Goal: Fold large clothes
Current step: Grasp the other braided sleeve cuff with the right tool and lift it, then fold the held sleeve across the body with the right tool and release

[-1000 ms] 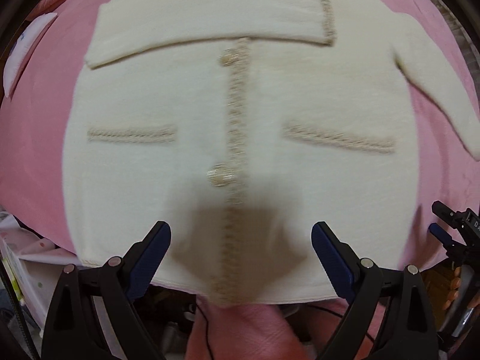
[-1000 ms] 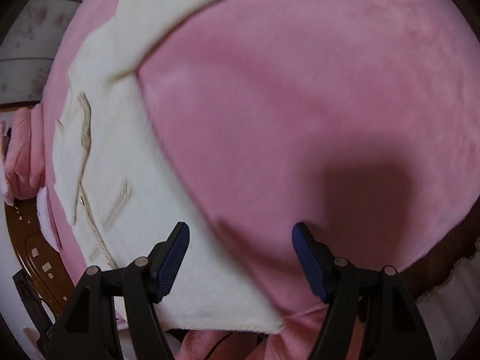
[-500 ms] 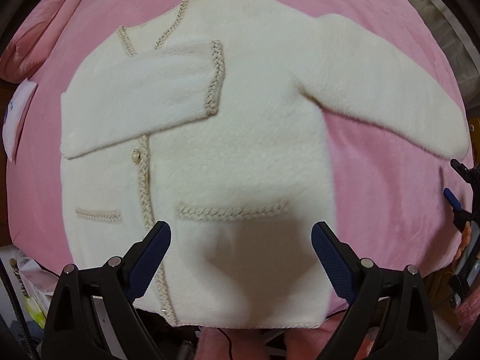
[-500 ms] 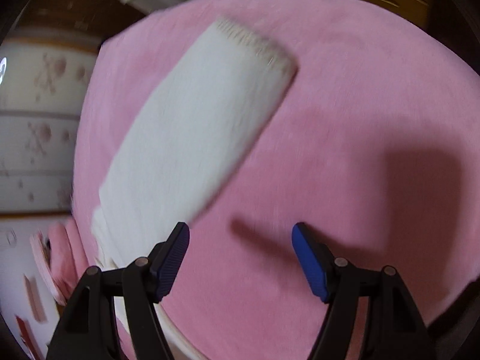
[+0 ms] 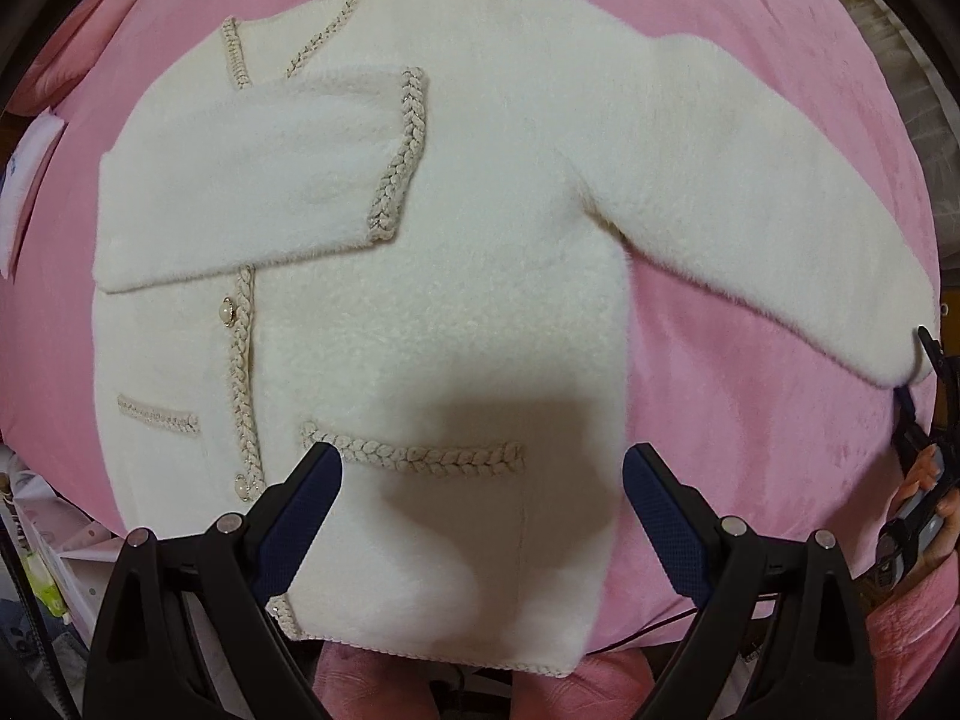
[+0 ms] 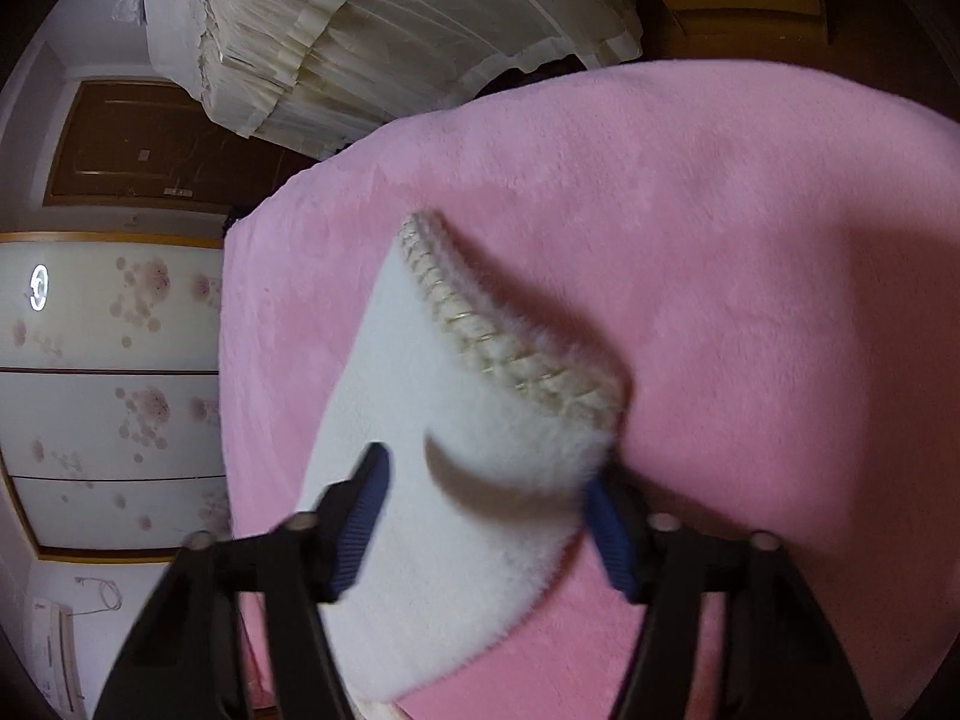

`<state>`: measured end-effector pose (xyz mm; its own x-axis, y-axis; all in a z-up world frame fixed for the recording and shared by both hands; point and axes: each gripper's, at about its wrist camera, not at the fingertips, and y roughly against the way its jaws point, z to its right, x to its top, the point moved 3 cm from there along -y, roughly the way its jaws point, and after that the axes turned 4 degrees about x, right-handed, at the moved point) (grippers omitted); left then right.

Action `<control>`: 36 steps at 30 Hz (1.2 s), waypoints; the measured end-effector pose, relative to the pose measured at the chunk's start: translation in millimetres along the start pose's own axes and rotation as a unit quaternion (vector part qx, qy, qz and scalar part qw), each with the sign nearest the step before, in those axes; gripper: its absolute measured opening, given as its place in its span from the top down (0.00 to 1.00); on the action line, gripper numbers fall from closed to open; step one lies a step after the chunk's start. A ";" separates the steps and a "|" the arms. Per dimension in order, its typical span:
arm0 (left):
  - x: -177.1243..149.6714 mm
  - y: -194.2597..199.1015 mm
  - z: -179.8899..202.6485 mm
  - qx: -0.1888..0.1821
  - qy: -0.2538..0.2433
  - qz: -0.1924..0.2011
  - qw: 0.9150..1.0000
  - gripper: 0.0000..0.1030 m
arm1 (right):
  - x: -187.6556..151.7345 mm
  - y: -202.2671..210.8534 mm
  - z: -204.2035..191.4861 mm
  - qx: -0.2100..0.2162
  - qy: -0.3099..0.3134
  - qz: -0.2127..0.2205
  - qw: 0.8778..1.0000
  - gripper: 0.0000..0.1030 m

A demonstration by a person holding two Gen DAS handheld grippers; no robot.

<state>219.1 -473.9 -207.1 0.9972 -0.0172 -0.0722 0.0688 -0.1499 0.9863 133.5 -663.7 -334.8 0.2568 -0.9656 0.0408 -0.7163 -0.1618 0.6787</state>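
A cream fluffy cardigan [image 5: 420, 276] lies flat, front up, on a pink blanket [image 5: 750, 432] that covers the whole work surface. Braided beige trim runs along its neckline, front opening and two pocket tops. One sleeve [image 5: 252, 192] is folded across the chest, its trimmed cuff lying near the centre. The other sleeve [image 5: 750, 204] stretches out to the side over bare pink blanket, its end reaching the picture's right edge.

In the left wrist view, the left gripper [image 5: 483, 510] hovers above the cardigan's lower hem with its jaws spread wide and nothing between them. Its shadow falls on the pocket area. The hem lies close to the blanket's near edge, with pink fabric showing below it.

At the far right of that view, the right gripper [image 5: 912, 396] meets the outstretched sleeve's end, with a person's fingers [image 5: 927, 474] visible on its handle.

In the right wrist view, the right gripper [image 6: 486, 504] has its jaws partly closed around the cuff [image 6: 492, 348]. The fabric bunches and curls between the blue pads [image 6: 606, 522]. The blanket beyond the cuff is bare out to its far edge. Behind it are pale pleated curtains [image 6: 372, 42] and a floral-panelled wardrobe [image 6: 108, 384].
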 end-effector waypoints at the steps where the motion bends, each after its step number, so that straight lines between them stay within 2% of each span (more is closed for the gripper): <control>1: -3.2 -1.8 -4.6 0.002 -0.002 -0.001 1.000 0.09 | 7.4 5.7 0.4 -0.005 0.003 0.001 1.000 0.70; 4: -3.1 -4.7 -19.7 0.004 -0.001 -0.002 1.000 0.09 | 17.0 15.8 -3.8 0.005 0.013 -0.002 1.000 0.77; 8: -7.0 -2.0 -31.7 -0.002 0.009 0.004 1.000 0.09 | 17.4 23.5 -25.1 0.010 0.044 0.003 0.999 0.82; 13: -10.6 8.8 -58.2 -0.011 0.027 0.027 0.999 0.09 | 2.0 43.8 -65.9 0.034 0.088 0.006 0.996 0.84; 17: -14.8 20.4 -93.5 -0.020 0.045 0.052 0.997 0.09 | -26.0 64.1 -105.8 0.056 0.138 0.006 0.989 0.84; 21: -18.8 29.8 -136.9 -0.019 0.057 0.077 0.995 0.09 | -69.1 83.8 -141.6 0.094 0.164 0.011 0.982 0.84; 26: -23.8 39.0 -200.2 -0.030 0.066 0.108 0.992 0.09 | -124.8 86.2 -188.7 0.102 0.202 0.017 0.974 0.84; 29: -24.2 39.8 -236.8 -0.040 0.069 0.117 0.990 0.09 | -166.5 76.6 -219.6 0.094 0.240 0.010 0.966 0.84; 33: -21.7 34.2 -285.5 -0.047 0.063 0.124 0.989 0.09 | -229.8 51.0 -259.7 0.067 0.318 -0.008 0.946 0.84; 36: -18.2 26.6 -315.1 -0.048 0.052 0.123 0.990 0.09 | -275.0 29.0 -278.1 0.060 0.344 -0.020 0.937 0.84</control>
<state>211.5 -166.0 -132.9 0.9812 0.0609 0.1831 -0.1796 -0.0587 0.9820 222.5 -346.3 -122.4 0.6133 -0.6056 0.5071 -0.7538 -0.2569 0.6048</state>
